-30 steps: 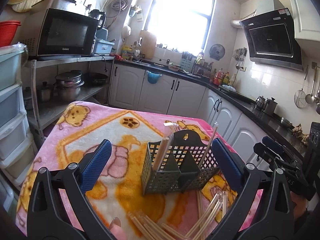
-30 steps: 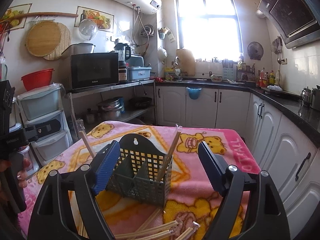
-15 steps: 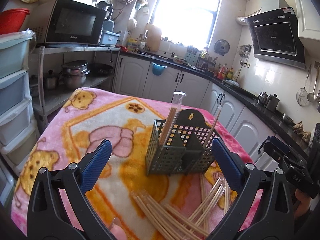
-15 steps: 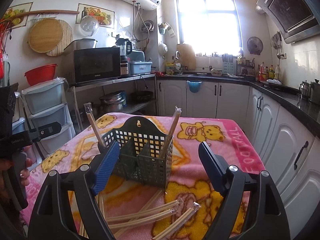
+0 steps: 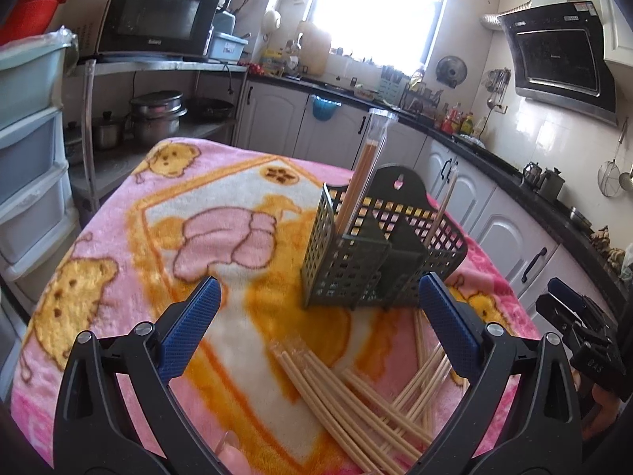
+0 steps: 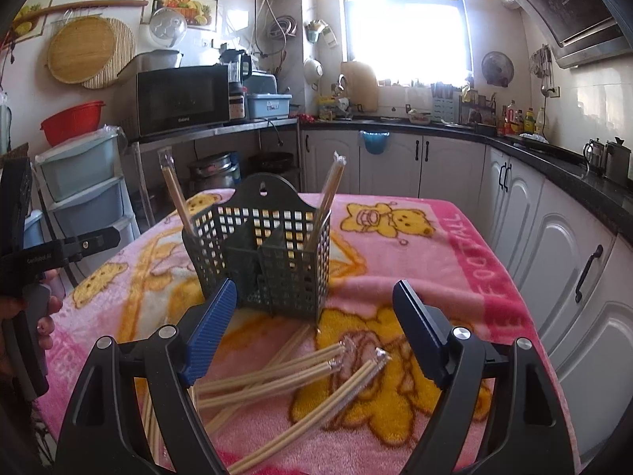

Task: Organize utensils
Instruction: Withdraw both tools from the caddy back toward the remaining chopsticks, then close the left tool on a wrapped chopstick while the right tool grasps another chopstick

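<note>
Pink blanket point(image 6: 455, 245), loose chopsticks point(image 6: 277, 376) lying flat (two upright in basket point(image 6: 269, 261)), both grippers' fingers wide.

Both grippers, left gripper point(image 5: 319, 325) and right gripper point(image 6: 314, 327), sink lower toward the loose chopsticks point(image 6: 277, 376), which now fill more of both views near the utensil basket point(image 6: 261, 257).

Black tongs point(image 5: 318, 316) — ribbed blue pads point(image 5: 190, 330), silver screws point(image 5: 143, 328).
</note>
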The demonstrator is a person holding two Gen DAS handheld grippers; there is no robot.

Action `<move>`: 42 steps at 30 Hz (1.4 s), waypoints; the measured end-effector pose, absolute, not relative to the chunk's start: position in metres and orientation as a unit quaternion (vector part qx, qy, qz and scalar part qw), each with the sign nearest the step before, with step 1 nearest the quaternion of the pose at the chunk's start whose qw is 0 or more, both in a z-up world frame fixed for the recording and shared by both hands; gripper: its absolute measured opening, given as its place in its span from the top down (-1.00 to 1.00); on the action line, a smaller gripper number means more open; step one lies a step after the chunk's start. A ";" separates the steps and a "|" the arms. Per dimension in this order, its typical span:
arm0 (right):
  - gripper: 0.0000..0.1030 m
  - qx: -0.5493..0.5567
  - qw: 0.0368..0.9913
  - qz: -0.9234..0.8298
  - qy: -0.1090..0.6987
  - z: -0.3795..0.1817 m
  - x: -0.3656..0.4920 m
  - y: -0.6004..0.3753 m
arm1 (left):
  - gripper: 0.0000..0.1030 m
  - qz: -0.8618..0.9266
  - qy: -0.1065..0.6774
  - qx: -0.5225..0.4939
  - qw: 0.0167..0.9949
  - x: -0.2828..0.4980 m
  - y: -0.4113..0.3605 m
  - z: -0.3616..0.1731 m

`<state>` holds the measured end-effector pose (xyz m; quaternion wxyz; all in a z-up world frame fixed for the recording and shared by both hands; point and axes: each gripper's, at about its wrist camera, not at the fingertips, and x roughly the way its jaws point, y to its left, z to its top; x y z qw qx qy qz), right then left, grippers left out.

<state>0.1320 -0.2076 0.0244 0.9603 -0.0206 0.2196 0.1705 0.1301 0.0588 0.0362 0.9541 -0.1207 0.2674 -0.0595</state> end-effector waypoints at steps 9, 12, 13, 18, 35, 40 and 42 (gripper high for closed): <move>-0.53 -0.017 0.953 0.166 0.253 0.003 0.132 -0.212 | -0.80 -0.064 0.299 -0.116 0.945 0.130 0.050 0.012; -0.53 -0.019 0.952 0.158 0.261 -0.003 0.134 -0.212 | -0.80 -0.066 0.311 -0.111 0.942 0.131 0.047 0.003; -0.53 -0.018 0.952 0.155 0.265 -0.006 0.136 -0.212 | -0.80 -0.068 0.315 -0.110 0.940 0.131 0.046 0.000; -0.52 -0.009 0.945 0.145 0.293 -0.023 0.145 -0.214 | -0.80 -0.072 0.339 -0.109 0.932 0.135 0.043 -0.018; -0.02 0.020 0.920 0.153 0.360 -0.050 0.182 -0.216 | 0.02 -0.057 0.411 -0.217 0.884 0.181 0.078 -0.068; 0.09 0.035 0.911 0.160 0.378 -0.057 0.194 -0.218 | 0.23 -0.051 0.414 -0.218 0.882 0.191 0.079 -0.070; 0.11 0.038 0.909 0.163 0.382 -0.059 0.198 -0.217 | 0.34 -0.046 0.414 -0.222 0.882 0.191 0.082 -0.071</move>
